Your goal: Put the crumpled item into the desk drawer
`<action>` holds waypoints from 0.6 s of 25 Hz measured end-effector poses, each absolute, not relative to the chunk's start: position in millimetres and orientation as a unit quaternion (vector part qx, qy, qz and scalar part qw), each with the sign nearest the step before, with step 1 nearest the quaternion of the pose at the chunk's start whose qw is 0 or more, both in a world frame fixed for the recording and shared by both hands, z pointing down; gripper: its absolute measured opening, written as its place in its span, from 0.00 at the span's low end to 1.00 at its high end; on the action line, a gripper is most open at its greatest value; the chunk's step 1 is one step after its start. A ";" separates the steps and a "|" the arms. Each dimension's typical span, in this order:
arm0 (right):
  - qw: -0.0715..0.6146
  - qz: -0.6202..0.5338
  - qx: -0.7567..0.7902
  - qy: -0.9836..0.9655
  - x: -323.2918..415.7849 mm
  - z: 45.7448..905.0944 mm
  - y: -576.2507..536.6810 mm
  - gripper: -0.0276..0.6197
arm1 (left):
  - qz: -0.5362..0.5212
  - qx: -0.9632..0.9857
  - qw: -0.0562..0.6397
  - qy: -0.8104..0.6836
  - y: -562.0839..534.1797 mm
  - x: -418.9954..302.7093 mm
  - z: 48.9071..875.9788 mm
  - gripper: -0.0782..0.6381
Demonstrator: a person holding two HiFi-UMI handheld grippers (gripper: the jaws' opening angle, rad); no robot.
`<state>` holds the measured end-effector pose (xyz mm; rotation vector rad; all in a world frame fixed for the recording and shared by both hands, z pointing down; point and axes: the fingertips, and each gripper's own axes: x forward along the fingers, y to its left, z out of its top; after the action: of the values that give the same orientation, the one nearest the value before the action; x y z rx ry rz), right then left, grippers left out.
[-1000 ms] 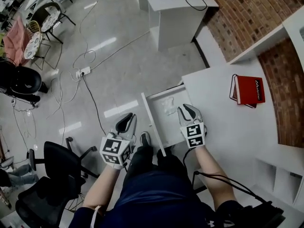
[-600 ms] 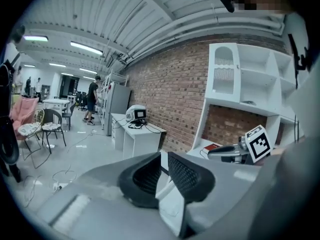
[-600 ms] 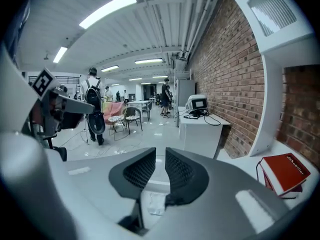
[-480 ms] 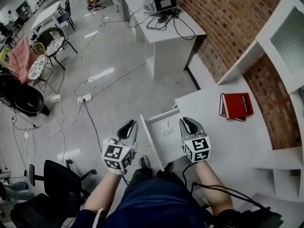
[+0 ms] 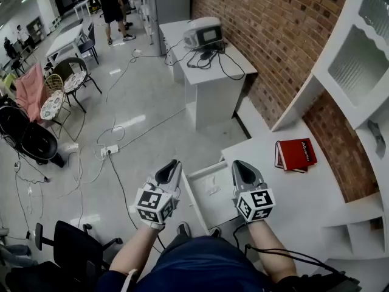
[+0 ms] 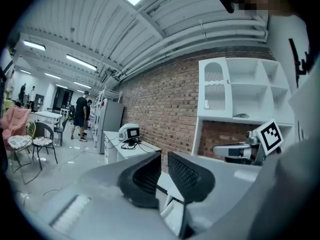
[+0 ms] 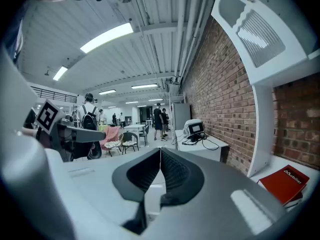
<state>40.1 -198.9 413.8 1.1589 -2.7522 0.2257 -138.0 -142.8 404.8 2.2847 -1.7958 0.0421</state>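
Crumpled item (image 5: 212, 190): small, pale, wrinkled, almost the same white as what is under it, hard to make out in detail. On the bottom of the open drawer (image 5: 193, 199), roughly midway along it, loose, touched by neither tool.

Right tool (image 5: 238, 164) just to the right of the drawer, raised above it and aimed forward. Jaws just closed up, pads meeting at the tips (image 7: 160, 154), nothing between them.

Left tool (image 5: 175, 163) just to the left of the drawer, over the floor, at a like height. Dark ribbed pads (image 6: 150, 176) nearly together, parted by a narrow slit only. Nothing gripped, brick wall and white furniture visible through the slit.

Drawer pulled out from the edge of a white surface (image 5: 292, 193), between the two tools. Red book (image 5: 295, 155) flat on that surface, right of the drawer and well apart from it. White shelf unit (image 5: 358, 59) against the brick wall (image 5: 273, 35) further right.

Beyond the drawer, a second, smaller surface (image 5: 206, 59) with a grey device (image 5: 203, 32) and dark cables. Left of the drawer, glossy floor with trailing cords and a power strip (image 5: 109, 149); black office chair (image 5: 73, 245) lower left.
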 end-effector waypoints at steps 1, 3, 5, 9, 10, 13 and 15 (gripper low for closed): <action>0.069 0.073 0.385 -0.917 38.9 408.4 -198.2 0.05 | 0.011 0.782 0.113 -0.613 -144.5 -137.5 399.5 0.18; 0.062 0.071 0.385 -0.918 36.9 401.2 -195.8 0.05 | 0.005 0.785 0.105 -0.611 -146.5 -135.8 391.2 0.18; 0.058 0.073 0.386 -0.918 36.5 397.6 -192.8 0.05 | -0.001 0.787 0.098 -0.609 -146.9 -134.0 383.6 0.18; 0.047 0.077 0.392 -0.916 40.9 390.6 -189.6 0.05 | -0.012 0.791 0.082 -0.607 -147.5 -132.5 368.4 0.18; 0.043 0.076 0.394 -0.915 42.4 388.2 -189.3 0.05 | -0.014 0.791 0.079 -0.606 -147.3 -132.5 365.6 0.18; 0.029 0.073 0.398 -0.914 47.0 380.9 -190.2 0.05 | -0.021 0.792 0.079 -0.605 -147.6 -132.3 362.4 0.18; 0.025 0.069 0.400 -0.914 48.6 377.6 -190.8 0.05 | -0.023 0.792 0.082 -0.605 -147.7 -132.4 363.6 0.18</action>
<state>48.6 -190.8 377.6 1.2363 -2.8261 0.2133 -132.4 -147.7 363.6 2.3652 -1.8080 -0.0684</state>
